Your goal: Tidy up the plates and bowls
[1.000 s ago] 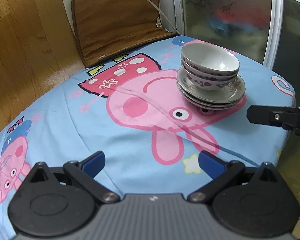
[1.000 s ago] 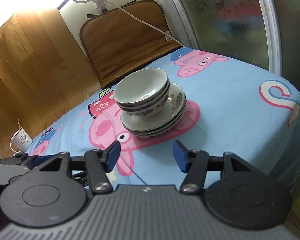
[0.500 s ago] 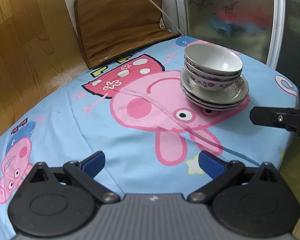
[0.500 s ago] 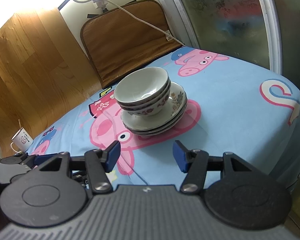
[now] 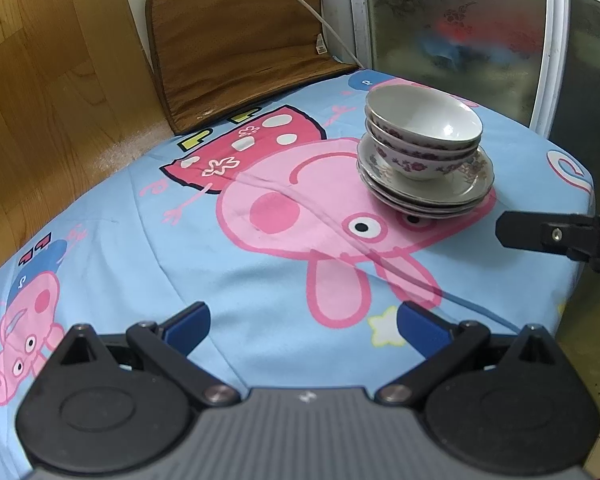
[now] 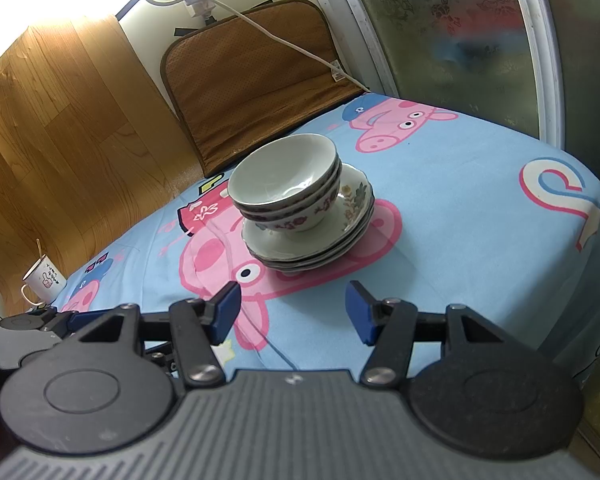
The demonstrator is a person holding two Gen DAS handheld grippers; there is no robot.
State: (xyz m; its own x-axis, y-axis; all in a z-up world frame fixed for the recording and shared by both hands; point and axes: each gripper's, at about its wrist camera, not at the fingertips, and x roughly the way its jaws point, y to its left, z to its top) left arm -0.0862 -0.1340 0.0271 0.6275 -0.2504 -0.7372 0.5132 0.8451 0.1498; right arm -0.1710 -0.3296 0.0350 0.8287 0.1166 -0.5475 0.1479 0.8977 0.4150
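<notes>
Porcelain bowls [image 5: 422,136], nested (floral bands outside), sit on stacked plates [image 5: 428,188] near the far right corner of the cloth-covered table [image 5: 180,240]; the left gripper [image 5: 302,324] hangs open and empty over the near edge.

From the right wrist, the right gripper [image 6: 292,312] gapes partway, holding nothing, short of the plates [image 6: 312,240].

Wood-panel wall [image 6: 60,128], brown cushion [image 5: 236,40], frosted glass door [image 5: 452,24], glare top-left.
</notes>
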